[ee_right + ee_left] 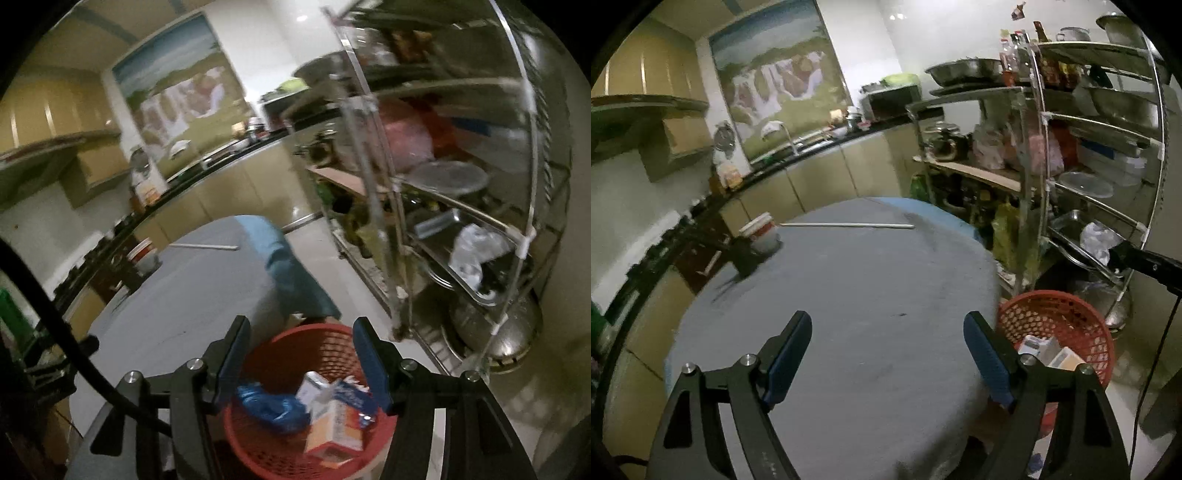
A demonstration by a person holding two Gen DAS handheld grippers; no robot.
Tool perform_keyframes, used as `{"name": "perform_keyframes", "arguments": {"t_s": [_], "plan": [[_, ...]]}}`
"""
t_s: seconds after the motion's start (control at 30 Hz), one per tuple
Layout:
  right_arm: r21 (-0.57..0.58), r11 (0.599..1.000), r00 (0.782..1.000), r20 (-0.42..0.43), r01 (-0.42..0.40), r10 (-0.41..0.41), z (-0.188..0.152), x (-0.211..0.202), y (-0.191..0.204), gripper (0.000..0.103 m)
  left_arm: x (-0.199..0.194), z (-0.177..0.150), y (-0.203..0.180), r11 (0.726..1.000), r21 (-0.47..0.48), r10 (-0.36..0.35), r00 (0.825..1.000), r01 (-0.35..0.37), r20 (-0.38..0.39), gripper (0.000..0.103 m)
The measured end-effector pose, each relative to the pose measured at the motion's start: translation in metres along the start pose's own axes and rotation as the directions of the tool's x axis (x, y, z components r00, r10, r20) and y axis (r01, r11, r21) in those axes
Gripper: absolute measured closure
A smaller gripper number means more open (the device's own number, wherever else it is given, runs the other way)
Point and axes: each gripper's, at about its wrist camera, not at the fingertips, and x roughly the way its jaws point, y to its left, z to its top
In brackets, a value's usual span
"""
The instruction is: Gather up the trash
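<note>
Two claws, both mine, both spread wide and holding nothing; my left claw [887, 334] hangs over the grey-covered bench [849, 280], my right claw [301, 341] over the red basket [258, 435]. From the left wrist, that basket [1082, 332] stands off the bench edge at about 4 o'clock. Inside it, seen from the right wrist, lie a crumpled blue wrapper [271, 406] at 9 o'clock and an orange-and-white carton [334, 428] at centre, touching. On the bench at 12 o'clock lies a thin white stick [849, 224]; a red-and-white tub [760, 232] sits at 10.
</note>
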Motion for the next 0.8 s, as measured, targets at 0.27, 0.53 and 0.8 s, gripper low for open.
{"name": "perform_keyframes", "arguments": {"t_s": [0.27, 0.53, 0.8], "plan": [[-0.136, 0.988, 0.997, 0.037, -0.069, 0.075, -0.008, -0.03, 0.073, 0.034, -0.034, -0.014, 0.042, 0.992, -0.107, 0.069, 0.998, -0.068, 0.011, 0.018], [-0.269, 0.948, 0.983, 0.01, -0.172, 0.181, -0.02, -0.04, 0.149, 0.034, -0.063, -0.04, 0.094, 0.957, -0.229, 0.174, 0.984, -0.175, -0.026, 0.018], [-0.348, 0.901, 0.966, -0.082, -0.258, 0.245, -0.04, -0.026, 0.22, 0.034, -0.081, -0.063, 0.139, 0.907, -0.322, 0.265, 0.962, -0.272, -0.068, 0.018]]}}
